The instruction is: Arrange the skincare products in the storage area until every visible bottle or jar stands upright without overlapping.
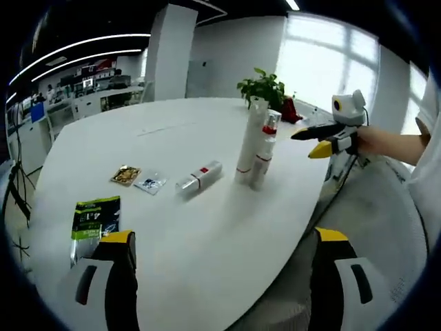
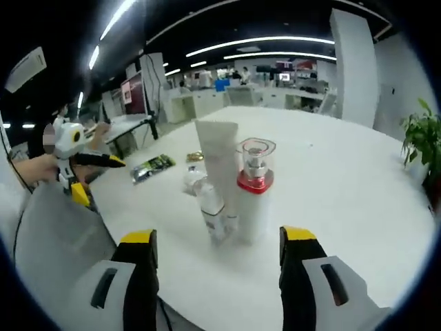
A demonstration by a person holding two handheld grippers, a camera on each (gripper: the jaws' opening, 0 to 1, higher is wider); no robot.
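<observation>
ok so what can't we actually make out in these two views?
- Lying bottle: right gripper view, mostly hidden behind the standing tube.
- Labels on the green packet and two small sachets: too small in both views.
- Potted plant: right gripper view, cut off by the edge.
</observation>
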